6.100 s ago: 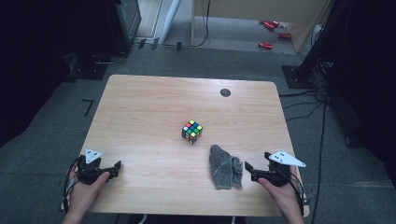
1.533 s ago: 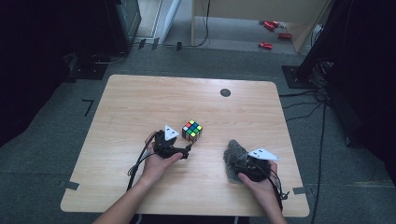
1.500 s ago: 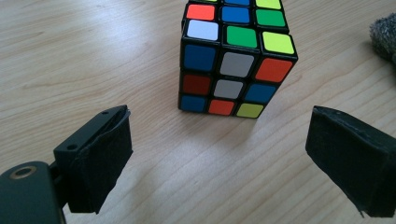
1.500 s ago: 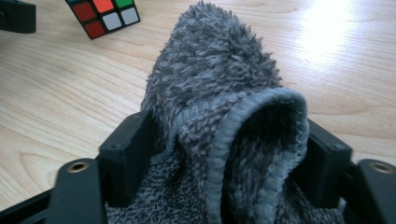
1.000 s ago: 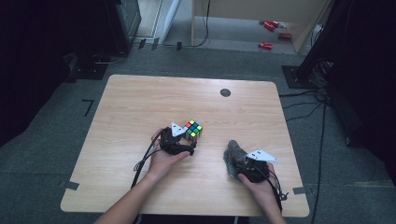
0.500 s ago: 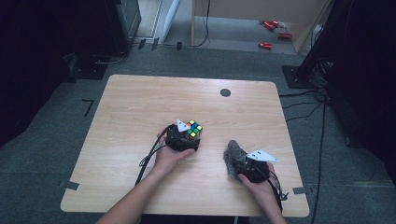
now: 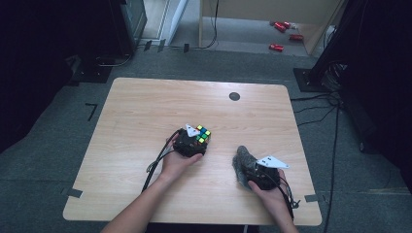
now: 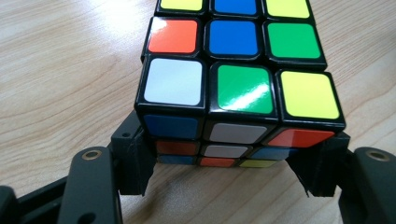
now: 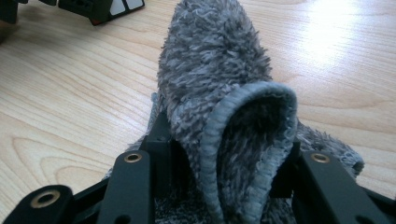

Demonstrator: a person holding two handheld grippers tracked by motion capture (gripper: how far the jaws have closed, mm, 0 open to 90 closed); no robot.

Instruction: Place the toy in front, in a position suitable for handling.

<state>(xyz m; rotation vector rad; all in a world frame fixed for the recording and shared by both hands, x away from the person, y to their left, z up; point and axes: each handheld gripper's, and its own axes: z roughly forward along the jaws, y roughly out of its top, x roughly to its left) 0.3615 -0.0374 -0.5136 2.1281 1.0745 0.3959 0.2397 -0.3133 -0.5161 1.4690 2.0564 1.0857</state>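
Black jaws of your left gripper have just been closing and now pinch the puzzle cube low on its two side faces, pads against the bottom layer only. That is your weak spot: with the grip so low and the plastic slick, the cube could tip forward or pivot out when you lift, and a squeeze on one layer may twist that layer instead of holding the whole block. In the high view the left gripper and cube sit just left of the table's middle.

Your right gripper is clamped on the grey cloth, which bunches into a tall fold between the jaws; in the high view the cloth lies at the lower right. Loose pile can slip free or drag on the wood if you pull.

A cube has no long axis; its white-green-yellow row faces you, top face pointing up. The cloth's fold runs away from the gripper, toward the frame's top.
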